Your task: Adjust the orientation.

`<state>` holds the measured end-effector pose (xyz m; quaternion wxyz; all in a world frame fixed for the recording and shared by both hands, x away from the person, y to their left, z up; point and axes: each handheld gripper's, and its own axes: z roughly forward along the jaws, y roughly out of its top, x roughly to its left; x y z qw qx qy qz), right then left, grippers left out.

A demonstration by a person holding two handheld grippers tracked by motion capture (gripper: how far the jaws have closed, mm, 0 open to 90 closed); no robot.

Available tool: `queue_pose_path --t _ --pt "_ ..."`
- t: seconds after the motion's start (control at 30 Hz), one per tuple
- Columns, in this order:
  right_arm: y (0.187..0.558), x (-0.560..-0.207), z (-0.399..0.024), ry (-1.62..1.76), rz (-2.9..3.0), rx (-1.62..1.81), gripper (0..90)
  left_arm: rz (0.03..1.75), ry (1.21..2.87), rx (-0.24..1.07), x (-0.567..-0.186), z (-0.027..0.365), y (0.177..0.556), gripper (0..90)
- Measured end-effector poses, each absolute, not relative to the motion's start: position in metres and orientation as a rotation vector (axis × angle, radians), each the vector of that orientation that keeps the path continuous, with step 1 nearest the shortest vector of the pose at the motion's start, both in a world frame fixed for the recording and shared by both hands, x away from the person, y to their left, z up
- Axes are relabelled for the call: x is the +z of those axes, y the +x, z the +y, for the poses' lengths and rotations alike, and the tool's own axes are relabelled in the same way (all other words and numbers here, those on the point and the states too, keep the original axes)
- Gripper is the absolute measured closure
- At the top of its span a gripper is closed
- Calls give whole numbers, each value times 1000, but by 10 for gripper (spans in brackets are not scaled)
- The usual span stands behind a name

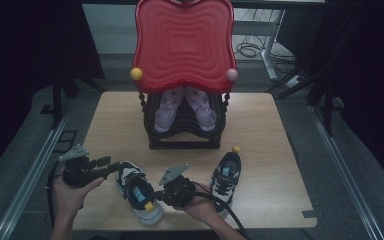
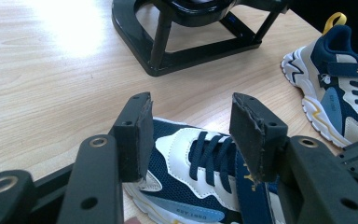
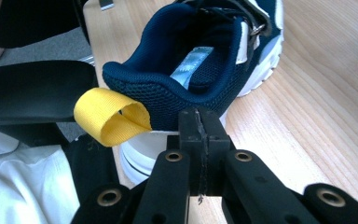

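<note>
The red tray [image 1: 183, 45] hides the heels of the pink shoes [image 1: 185, 109] beneath it

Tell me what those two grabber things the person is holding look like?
Both are black. The left gripper and the right gripper each carry a grey three-cornered plate on top and trail a black cable. Each has two flat black jaws with round screw holes. A white sleeve shows beside the right one.

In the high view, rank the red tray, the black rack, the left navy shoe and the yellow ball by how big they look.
1. Red tray, though it sits nearer the camera.
2. Black rack.
3. Left navy shoe.
4. Yellow ball.
</note>
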<state>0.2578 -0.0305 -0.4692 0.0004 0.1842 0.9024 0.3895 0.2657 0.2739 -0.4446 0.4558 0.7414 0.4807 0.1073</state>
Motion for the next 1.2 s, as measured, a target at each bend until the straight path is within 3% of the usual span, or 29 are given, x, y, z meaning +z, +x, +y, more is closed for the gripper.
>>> queue_pose_path --t 1.2 --pt "233 -478 7 352 2926 1302 896 1185 1825 266 -444 276 265 488"
